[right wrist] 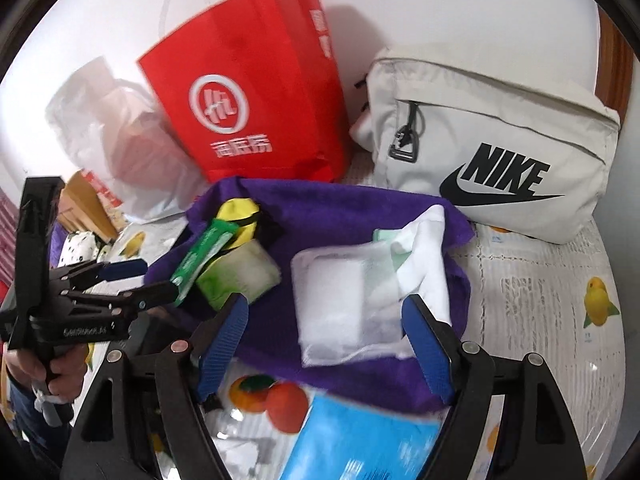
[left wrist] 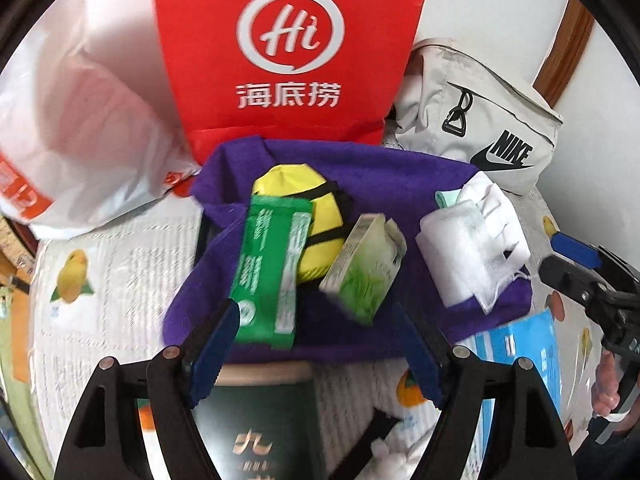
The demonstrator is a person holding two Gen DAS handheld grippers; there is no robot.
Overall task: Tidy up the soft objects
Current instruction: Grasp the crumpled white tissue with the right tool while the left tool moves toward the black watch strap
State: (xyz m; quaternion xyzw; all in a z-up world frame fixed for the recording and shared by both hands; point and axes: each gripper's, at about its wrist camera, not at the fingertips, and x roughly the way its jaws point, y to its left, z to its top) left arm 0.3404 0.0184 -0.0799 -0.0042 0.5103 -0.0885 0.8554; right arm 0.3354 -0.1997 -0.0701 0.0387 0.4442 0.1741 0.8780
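Note:
A purple cloth [left wrist: 380, 168] lies spread on the table, also in the right wrist view [right wrist: 340, 208]. On it lie a green sachet [left wrist: 268, 264], a yellow pouch [left wrist: 316, 208], a pale green tissue pack [left wrist: 364, 268] and white gauze cloths [left wrist: 468, 248]. My left gripper [left wrist: 320, 332] is open, hovering over the cloth's near edge with the sachet's end by its left finger. My right gripper [right wrist: 324, 328] is open, its fingers on either side of the white gauze cloths [right wrist: 344, 304], above them. The left gripper also shows in the right wrist view [right wrist: 150, 280].
A red paper bag [left wrist: 288, 52] stands behind the cloth. A white plastic bag [left wrist: 80, 128] lies to its left and a beige Nike bag [left wrist: 492, 120] to its right. A dark green can [left wrist: 256, 432] and a blue packet [left wrist: 520, 356] lie near the front.

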